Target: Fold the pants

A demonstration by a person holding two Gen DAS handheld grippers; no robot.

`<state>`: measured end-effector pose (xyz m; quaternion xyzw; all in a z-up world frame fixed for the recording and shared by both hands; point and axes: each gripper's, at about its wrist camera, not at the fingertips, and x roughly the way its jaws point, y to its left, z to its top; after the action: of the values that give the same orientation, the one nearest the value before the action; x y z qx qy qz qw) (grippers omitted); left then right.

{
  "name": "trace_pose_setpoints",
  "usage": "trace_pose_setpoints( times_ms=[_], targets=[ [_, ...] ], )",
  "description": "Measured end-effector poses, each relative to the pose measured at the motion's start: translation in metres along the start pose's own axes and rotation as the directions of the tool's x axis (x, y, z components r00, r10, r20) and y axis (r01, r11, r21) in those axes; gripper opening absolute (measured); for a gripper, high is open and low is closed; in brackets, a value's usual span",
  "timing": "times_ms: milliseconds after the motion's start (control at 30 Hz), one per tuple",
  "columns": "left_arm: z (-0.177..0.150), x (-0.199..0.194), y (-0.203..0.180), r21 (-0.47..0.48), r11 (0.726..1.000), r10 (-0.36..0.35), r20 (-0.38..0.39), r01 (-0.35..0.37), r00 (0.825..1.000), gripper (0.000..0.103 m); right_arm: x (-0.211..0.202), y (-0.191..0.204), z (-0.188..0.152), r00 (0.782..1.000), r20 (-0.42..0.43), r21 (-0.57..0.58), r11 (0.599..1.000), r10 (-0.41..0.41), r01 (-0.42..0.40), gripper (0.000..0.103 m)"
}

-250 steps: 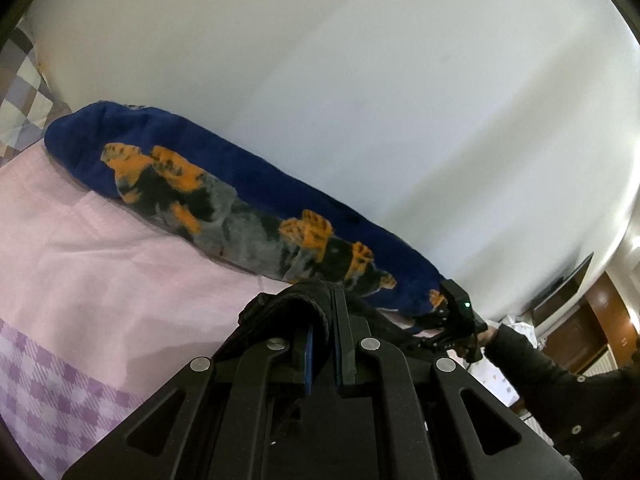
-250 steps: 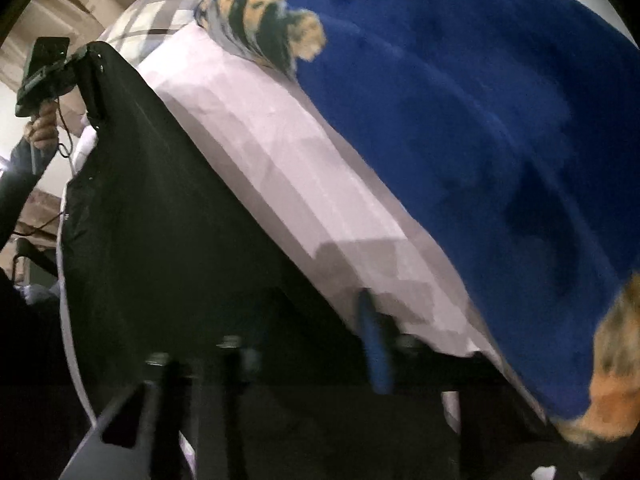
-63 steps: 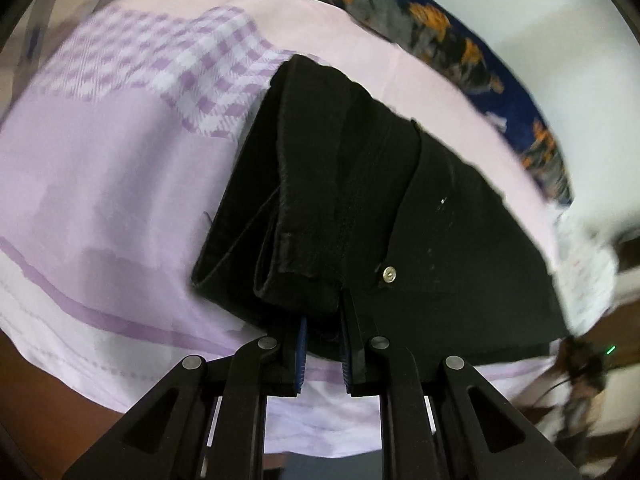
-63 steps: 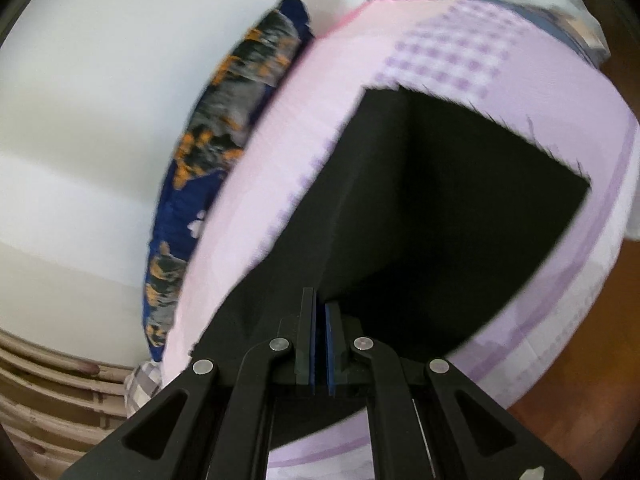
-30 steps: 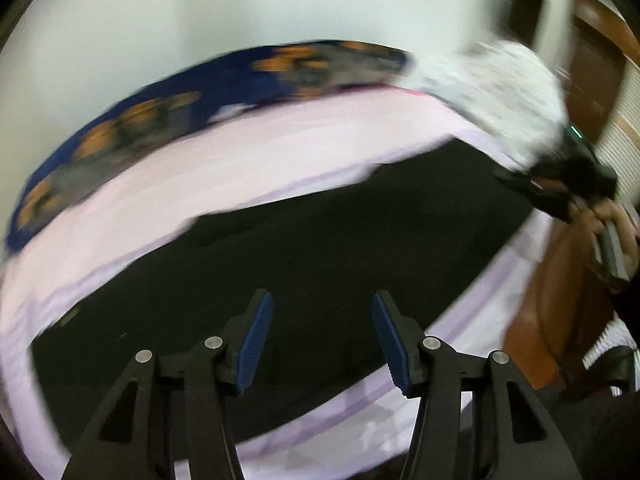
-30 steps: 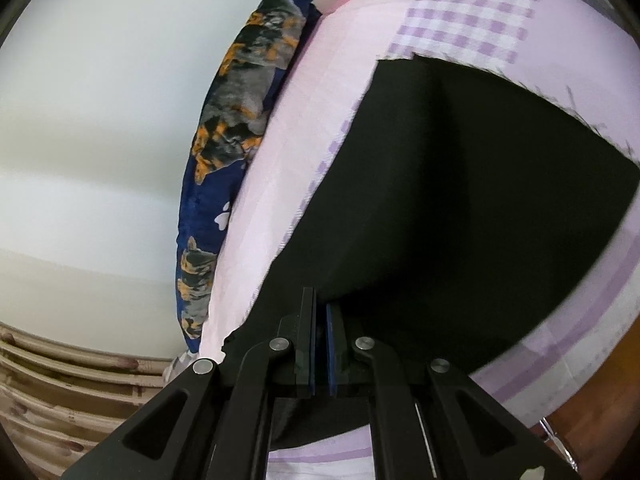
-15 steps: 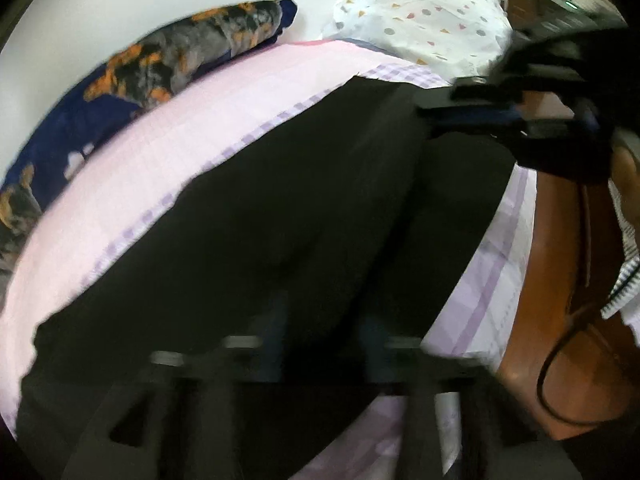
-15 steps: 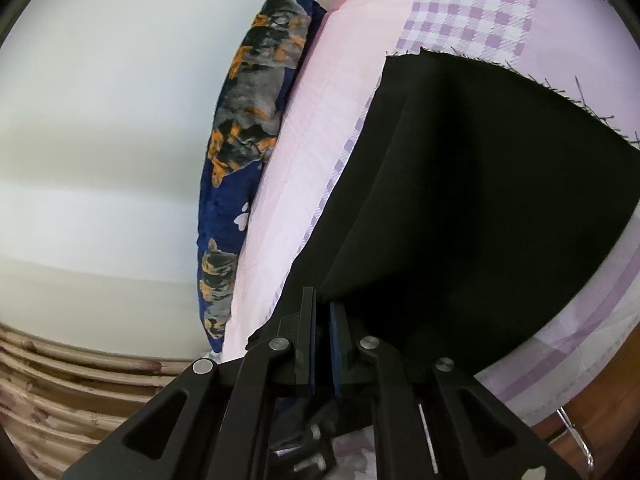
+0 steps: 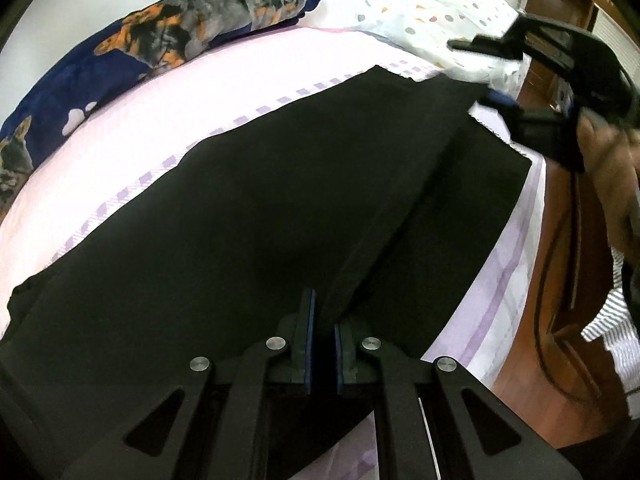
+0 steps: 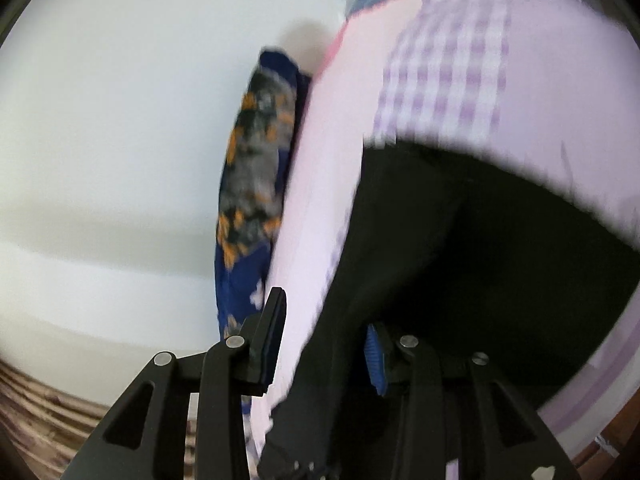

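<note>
We see the black pants [image 9: 248,216] spread flat across the pink and lilac bed sheet [image 9: 168,108], one long folded edge running from the near side up toward the far right corner of the bed. Our left gripper [image 9: 324,328] points steeply down at that fold, and its blue-padded jaws stand nearly together, pinching the raised ridge of dark cloth between them.

Our right gripper [image 10: 324,344] shows in its own blurred view with its jaws parted; they have just been opening. An edge of the pants lies between them, close against the right-hand blue pad, while the left-hand finger [image 10: 272,332] stands clear of the cloth over the sheet. From the left wrist view the same gripper [image 9: 492,76] appears at the far end of the pants, held by a hand [image 9: 608,160] at the right edge of the picture.

A navy blanket with an orange and grey dog print [image 9: 160,36] lies rolled along the white wall [image 10: 120,120] beside the sheet. A white pillow with coloured dots [image 9: 440,16] sits at the head of the bed, and a checked lilac panel [image 10: 448,72] of the sheet shows beyond the pants.
</note>
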<state>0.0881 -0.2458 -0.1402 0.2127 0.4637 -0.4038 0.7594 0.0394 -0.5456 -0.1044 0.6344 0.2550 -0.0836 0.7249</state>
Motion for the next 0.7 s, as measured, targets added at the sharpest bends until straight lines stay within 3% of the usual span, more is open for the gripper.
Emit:
trace_pose_setpoints(
  times_ms=[67,167,233,400,467,700],
  targets=[
    [0.0,0.0,0.0,-0.002,1.0,-0.001,0.001,0.001,1.0,0.008,-0.012,0.0,0.014,0.999,0.051,-0.009,1.0,0.0,0.0,0.035],
    [0.0,0.0,0.001,-0.007,1.0,-0.005,0.0,0.005,1.0,0.008,-0.02,-0.005,0.028,0.998,0.049,-0.023,0.999,-0.04,0.041,0.034],
    [-0.001,0.001,0.0,-0.007,1.0,-0.002,0.001,0.002,1.0,0.008,-0.021,-0.01,0.031,0.996,0.035,-0.036,0.996,-0.082,0.083,0.021],
    [-0.001,0.001,-0.001,-0.004,1.0,0.003,0.003,-0.003,1.0,0.008,-0.021,-0.026,0.025,0.991,-0.013,-0.024,0.991,-0.134,0.134,0.018],
    [-0.001,0.001,-0.001,-0.003,1.0,0.004,0.002,-0.004,1.0,0.008,-0.024,-0.027,0.023,0.989,-0.015,-0.039,0.989,-0.146,0.145,0.007],
    [0.002,-0.014,-0.01,0.058,0.998,0.014,0.038,-0.017,0.999,0.008,-0.045,0.014,0.014,0.976,0.046,-0.234,0.947,-0.215,0.22,0.005]
  ],
)
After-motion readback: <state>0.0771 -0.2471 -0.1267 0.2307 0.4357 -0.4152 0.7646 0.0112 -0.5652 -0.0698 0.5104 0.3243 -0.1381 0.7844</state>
